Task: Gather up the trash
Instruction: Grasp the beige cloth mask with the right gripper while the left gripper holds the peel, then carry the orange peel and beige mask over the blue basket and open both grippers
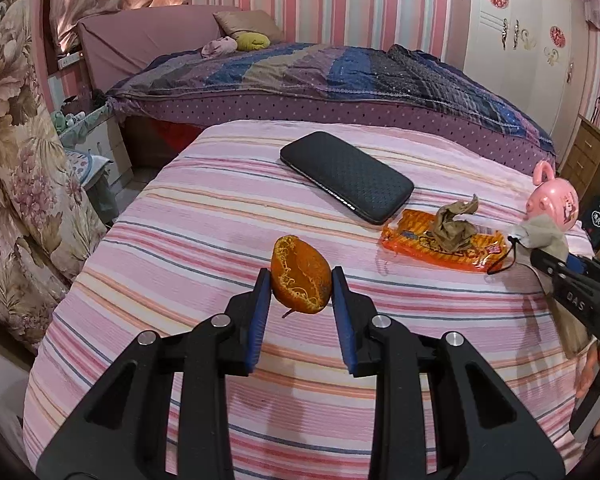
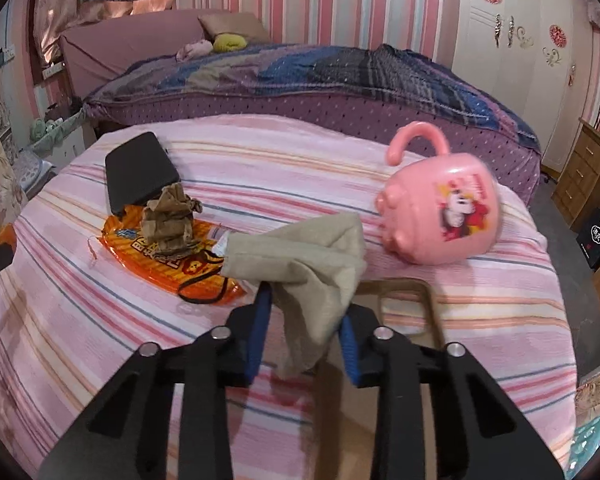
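Observation:
My left gripper (image 1: 300, 284) is shut on an orange peel (image 1: 300, 276) and holds it above the pink striped table cover (image 1: 180, 240). My right gripper (image 2: 306, 300) is shut on a beige cloth drawstring bag (image 2: 300, 256), which hangs lifted over the table; it also shows in the left wrist view (image 1: 540, 236). An orange snack wrapper (image 1: 444, 248) lies on the table with crumpled brown paper (image 1: 452, 224) on top. Both also show in the right wrist view, the wrapper (image 2: 140, 252) under the paper (image 2: 168, 220).
A black textured case (image 1: 348, 174) lies on the table behind the wrapper. A pink plastic pot with a handle (image 2: 440, 212) lies on its side at the right. A bed (image 1: 320, 76) stands behind the table. A wooden drawer unit (image 2: 584, 176) is at the far right.

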